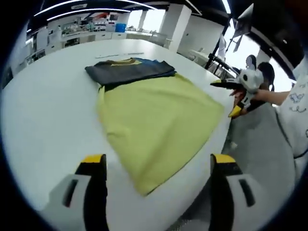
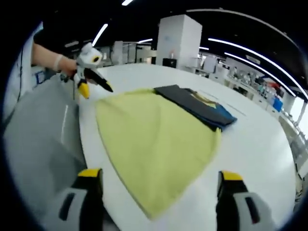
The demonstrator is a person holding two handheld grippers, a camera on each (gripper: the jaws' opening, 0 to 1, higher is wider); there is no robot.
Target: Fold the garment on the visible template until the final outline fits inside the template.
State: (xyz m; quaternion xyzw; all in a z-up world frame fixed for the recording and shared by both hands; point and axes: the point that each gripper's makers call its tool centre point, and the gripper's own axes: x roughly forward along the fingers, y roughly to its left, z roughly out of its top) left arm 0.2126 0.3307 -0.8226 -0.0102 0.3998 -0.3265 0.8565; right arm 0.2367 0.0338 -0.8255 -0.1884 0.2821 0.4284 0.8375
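A yellow-green sheet (image 1: 154,120) (image 2: 154,139), the template, lies flat on the white table. At its far end rests the dark folded garment (image 1: 130,71) (image 2: 197,105), navy and grey with a yellow print, partly on the sheet and partly on bare table. My left gripper (image 1: 159,159) hovers over the sheet's near corner with its jaws wide apart and nothing between them. My right gripper (image 2: 160,174) is open and empty above the opposite corner. Each gripper also appears in the other view, held by a hand off the table edge: the right gripper (image 1: 231,96), the left gripper (image 2: 94,86).
The round white table (image 1: 48,110) (image 2: 260,144) has bare room on both sides of the sheet. Its edge runs close along the sheet's side, with grey floor (image 2: 43,130) beyond. A person's sleeve (image 1: 298,103) shows at the edge. Benches and a pillar stand far behind.
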